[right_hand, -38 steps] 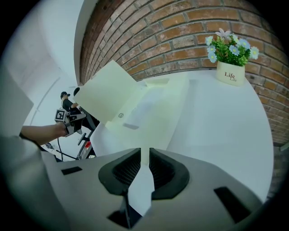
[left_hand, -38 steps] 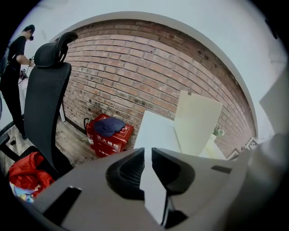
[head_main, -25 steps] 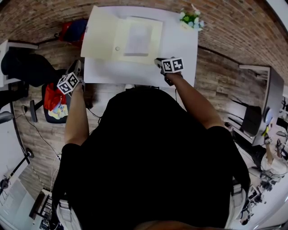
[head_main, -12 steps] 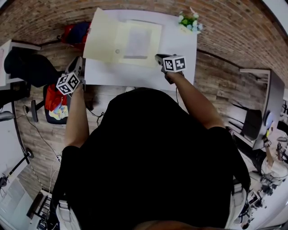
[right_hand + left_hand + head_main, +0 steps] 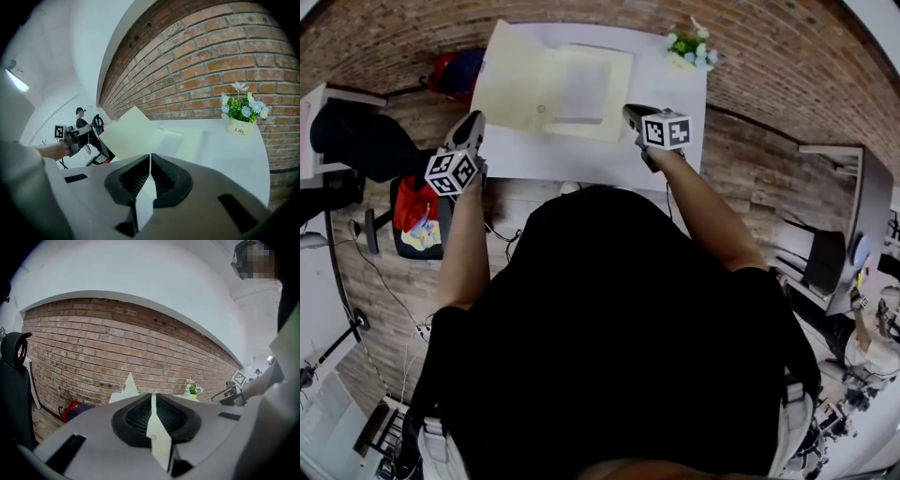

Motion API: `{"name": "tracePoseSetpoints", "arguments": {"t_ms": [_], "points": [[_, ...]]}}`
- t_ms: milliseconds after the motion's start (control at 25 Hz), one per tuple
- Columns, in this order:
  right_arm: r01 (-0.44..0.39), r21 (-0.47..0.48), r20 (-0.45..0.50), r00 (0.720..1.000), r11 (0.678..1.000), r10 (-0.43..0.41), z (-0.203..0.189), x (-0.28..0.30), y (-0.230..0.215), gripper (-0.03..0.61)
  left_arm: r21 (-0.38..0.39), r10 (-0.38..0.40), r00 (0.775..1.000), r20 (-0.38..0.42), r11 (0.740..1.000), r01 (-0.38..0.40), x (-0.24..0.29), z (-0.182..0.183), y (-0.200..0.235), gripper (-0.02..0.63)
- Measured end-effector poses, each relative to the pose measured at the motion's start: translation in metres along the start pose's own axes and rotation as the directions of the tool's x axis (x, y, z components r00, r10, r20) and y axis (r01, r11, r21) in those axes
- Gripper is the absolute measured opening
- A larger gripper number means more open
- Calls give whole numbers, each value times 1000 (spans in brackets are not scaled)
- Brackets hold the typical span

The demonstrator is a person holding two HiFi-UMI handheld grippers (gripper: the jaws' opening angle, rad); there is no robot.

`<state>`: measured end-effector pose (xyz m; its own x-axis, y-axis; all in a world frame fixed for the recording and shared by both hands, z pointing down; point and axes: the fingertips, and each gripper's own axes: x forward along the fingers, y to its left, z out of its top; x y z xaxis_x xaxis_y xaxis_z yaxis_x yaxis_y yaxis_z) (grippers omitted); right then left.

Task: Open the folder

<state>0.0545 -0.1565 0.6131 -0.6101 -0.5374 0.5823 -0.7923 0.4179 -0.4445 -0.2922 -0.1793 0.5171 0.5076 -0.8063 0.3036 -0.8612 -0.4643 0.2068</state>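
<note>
Cream folder (image 5: 517, 80) lies open on the white bench (image 5: 675, 103), a pale sheet (image 5: 586, 84) inside, ahead of the left hand-held gripper (image 5: 475, 120) and the right hand-held gripper (image 5: 629, 112). Both are closed and empty. Beyond the right one, a pot (image 5: 687, 54) holds flowers.

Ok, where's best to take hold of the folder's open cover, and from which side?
Pinch the cover at its free outer edge, probably coming in from the left of the table with the left tool. That flap stands tilted up off the surface, so its edge is clear on both faces. The other half of the folder lies flat.
</note>
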Motion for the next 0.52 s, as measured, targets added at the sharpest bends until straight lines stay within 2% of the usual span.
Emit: {"name": "tracePoseSetpoints", "arguments": {"t_ms": [320, 520], "points": [[-3, -24, 85, 996, 1000, 5, 27, -33, 9, 31, 16, -57, 998, -32, 998, 58, 14, -14, -39, 36], [3, -45, 104, 995, 999, 2, 32, -50, 13, 29, 38, -83, 996, -35, 996, 85, 16, -14, -61, 37]]}}
